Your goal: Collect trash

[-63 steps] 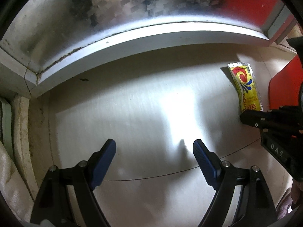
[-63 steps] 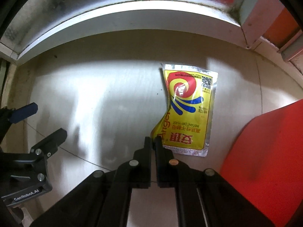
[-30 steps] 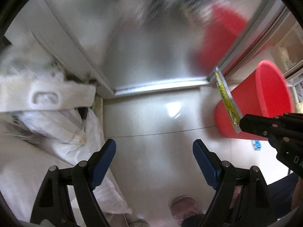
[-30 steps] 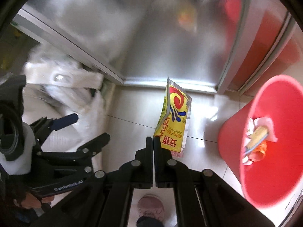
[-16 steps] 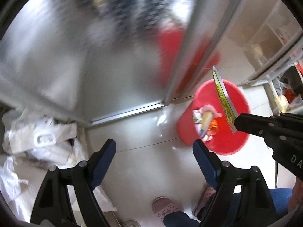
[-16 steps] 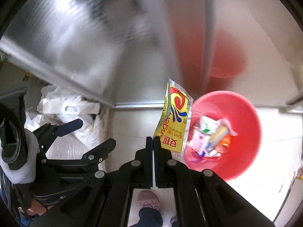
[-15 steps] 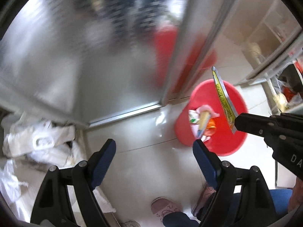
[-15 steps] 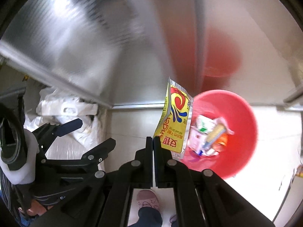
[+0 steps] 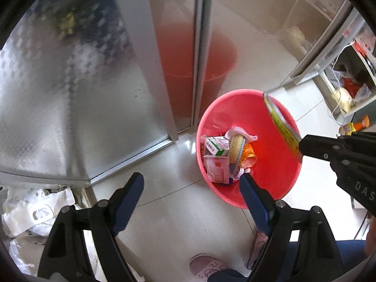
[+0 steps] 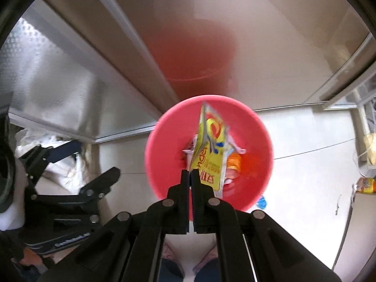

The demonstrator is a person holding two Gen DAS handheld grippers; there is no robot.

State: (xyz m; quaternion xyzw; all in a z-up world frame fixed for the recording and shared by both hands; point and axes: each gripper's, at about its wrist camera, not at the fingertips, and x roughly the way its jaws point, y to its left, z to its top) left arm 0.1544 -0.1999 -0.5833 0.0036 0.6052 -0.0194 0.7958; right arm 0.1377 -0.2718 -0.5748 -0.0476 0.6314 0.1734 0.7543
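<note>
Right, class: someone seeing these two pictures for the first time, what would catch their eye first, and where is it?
The red bucket on the pale floor stands out, with boxes and wrappers in its bottom. Just as striking is the yellow sachet, pinched at its lower edge by the shut right hand-held gripper and seen in front of the bucket's mouth. The left hand-held gripper stands open and empty beside it.

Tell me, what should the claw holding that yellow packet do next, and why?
Probably open and drop it. The right claw is shut on the packet, which hangs over the open red bucket where other trash already lies. The left claw is open and holds nothing.
</note>
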